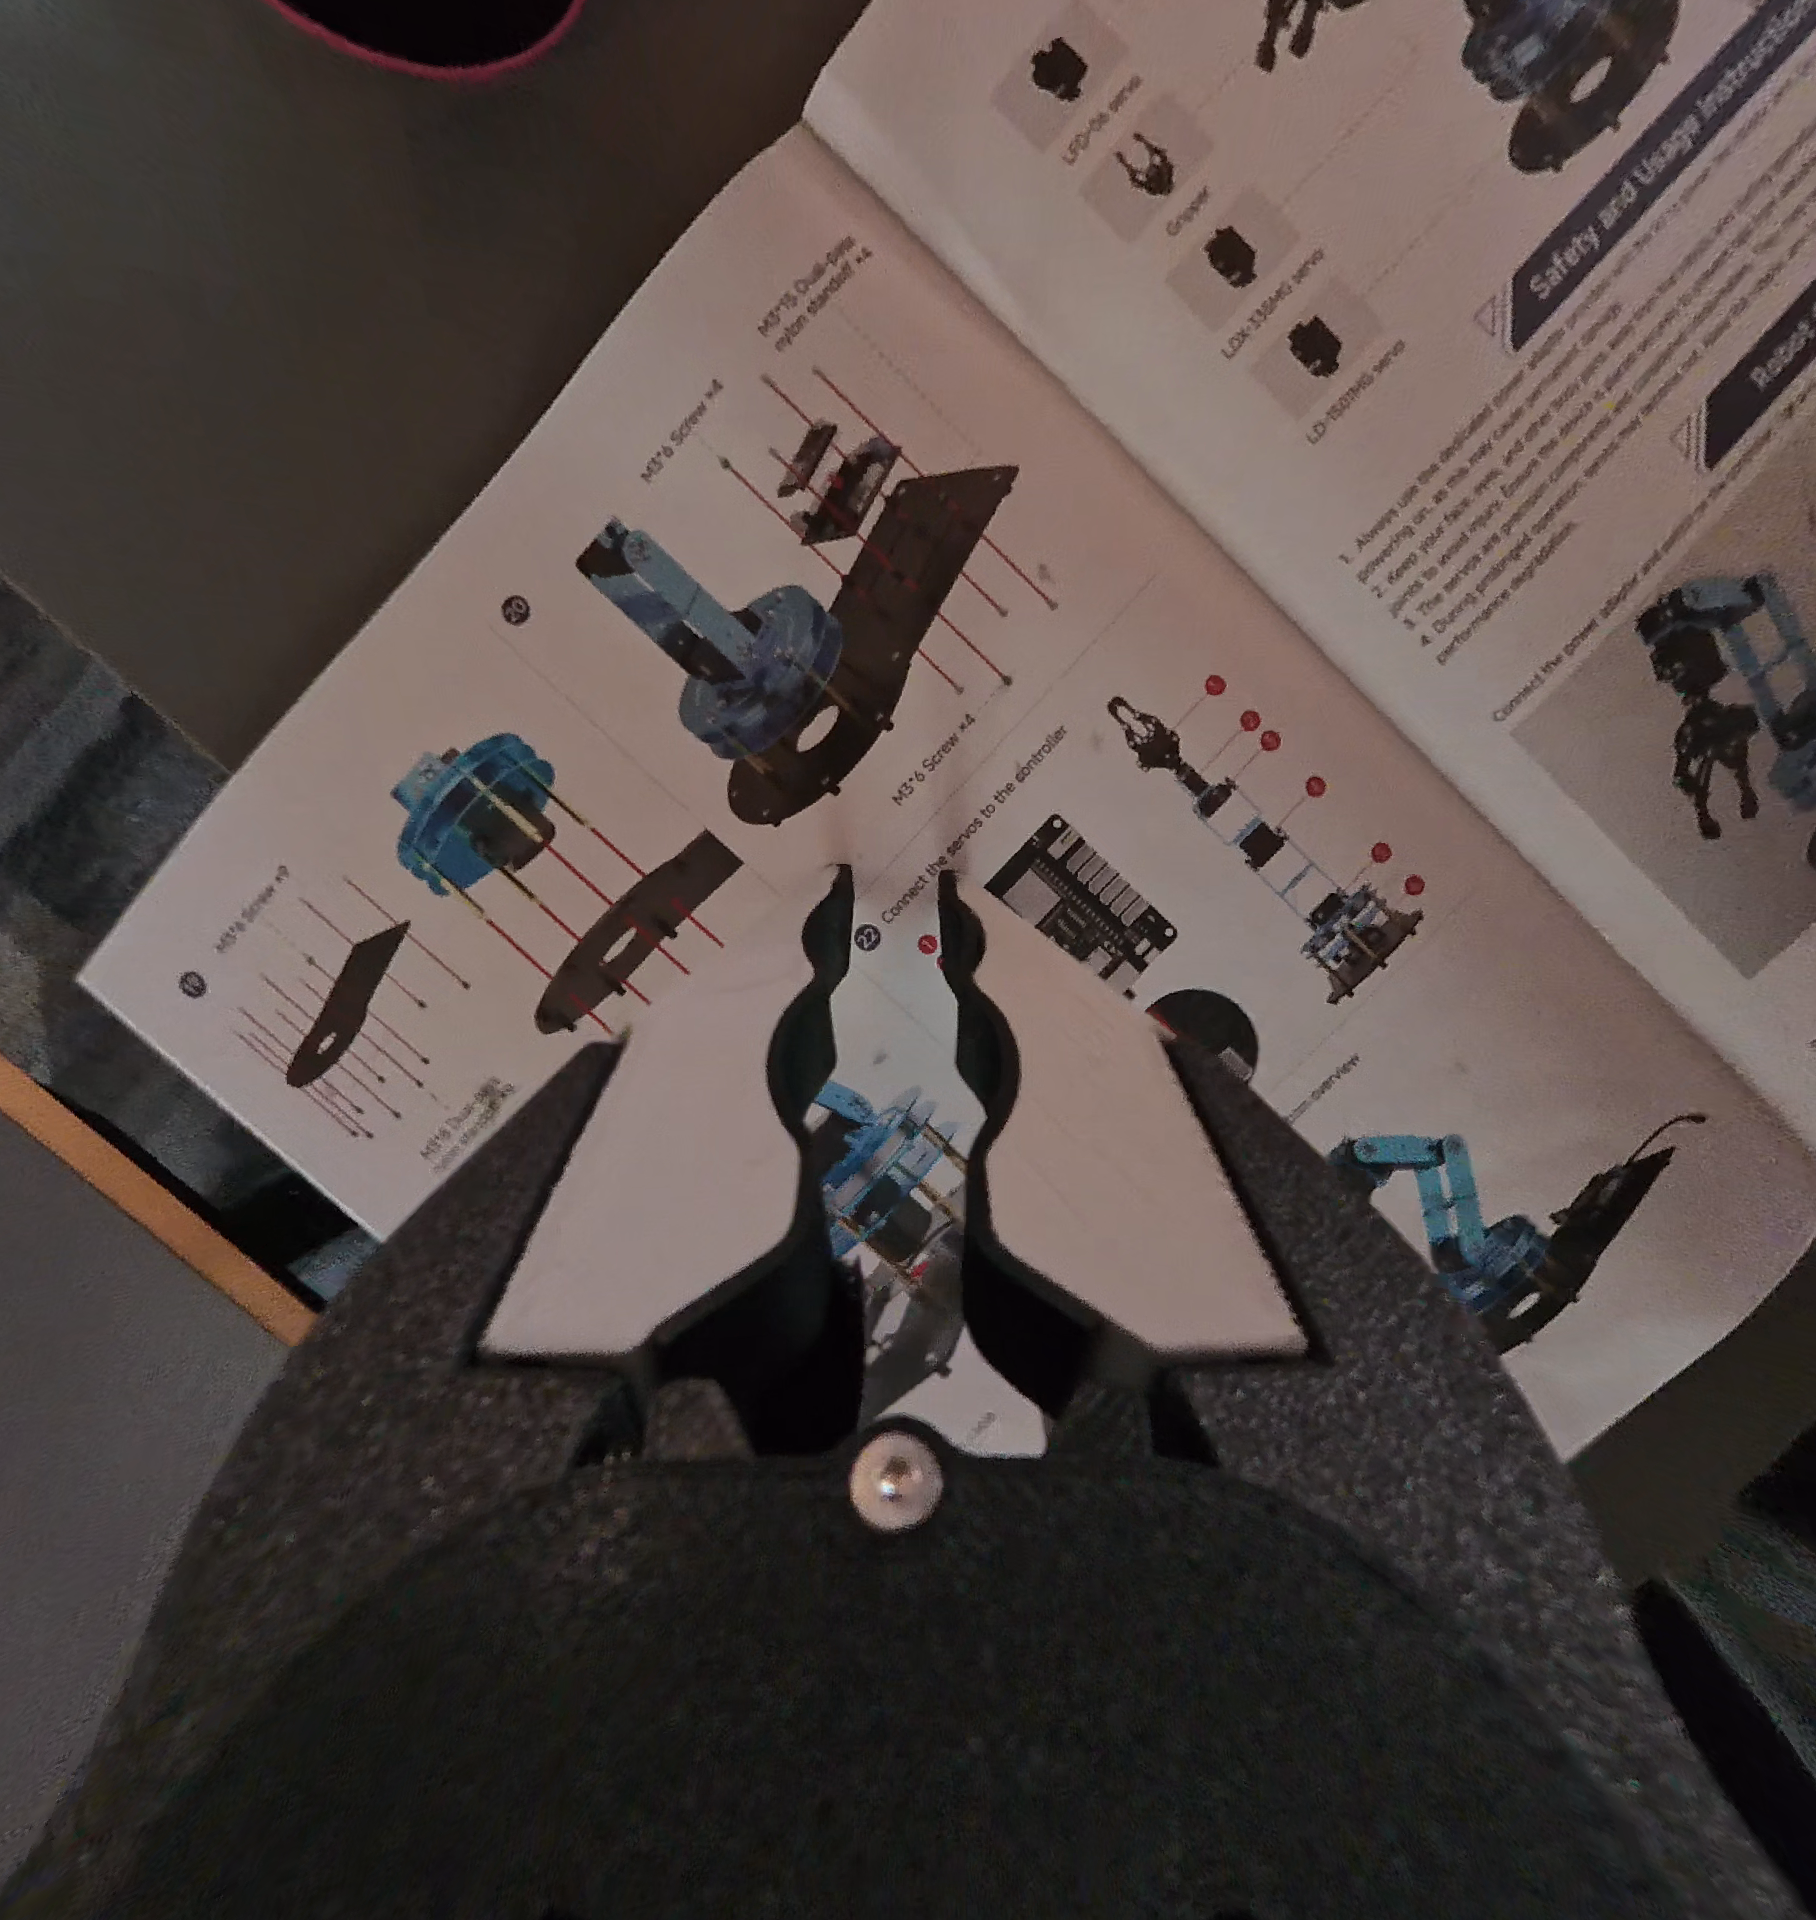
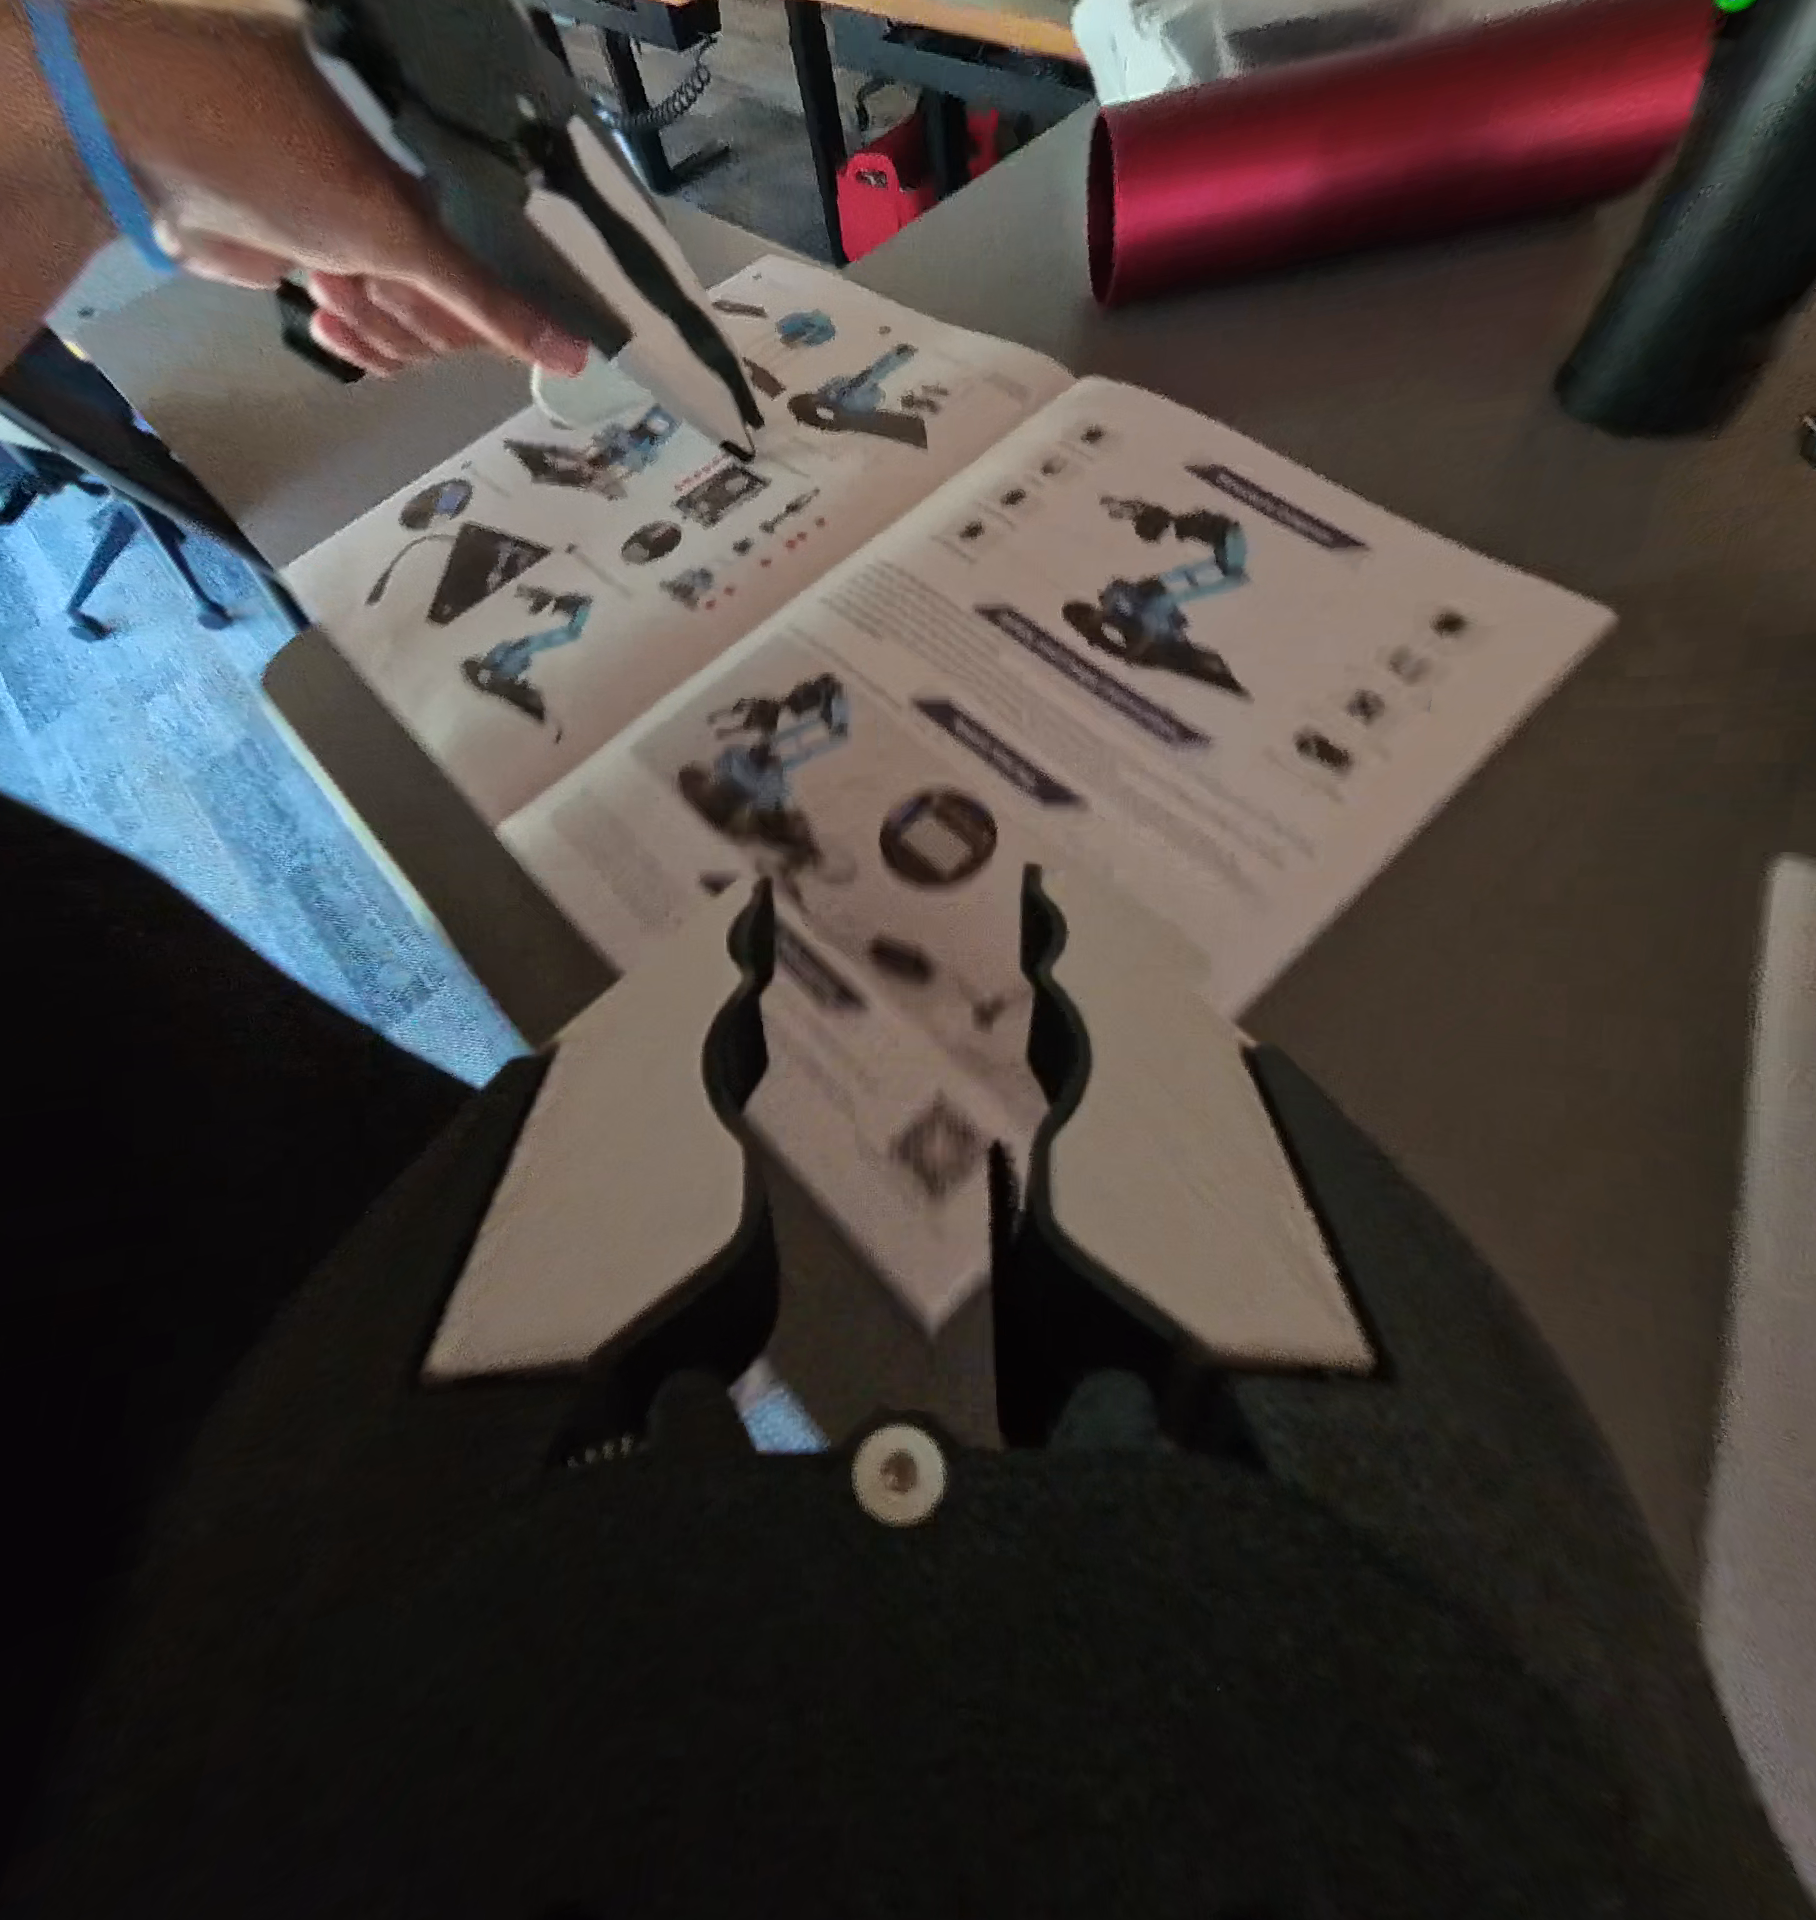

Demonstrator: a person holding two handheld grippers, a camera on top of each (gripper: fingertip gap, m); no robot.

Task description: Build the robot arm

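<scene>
An open instruction booklet point(image 1: 1143, 644) with pictures of a blue robot arm lies flat on the grey table point(image 1: 260, 364). My left gripper point(image 1: 893, 883) points down at the booklet's left page, its tips touching the paper with a narrow gap between them; small creases spread from the tips. It holds nothing. In the right wrist view a person's hand point(image 2: 260, 208) holds it over the far page point(image 2: 592, 582). My right gripper point(image 2: 896, 888) is open and empty, hovering above the near page of the booklet point(image 2: 1143, 748), close to its near corner.
A red cylinder point(image 2: 1403, 156) and a black cylinder point(image 2: 1735, 229) lie at the table's far right. A pale object point(image 2: 1808, 1351) sits at the right edge. The table edge point(image 2: 384, 790) drops to carpeted floor point(image 2: 104, 727) on the left. A dark, pink-rimmed thing point(image 1: 426, 42) lies beyond the booklet.
</scene>
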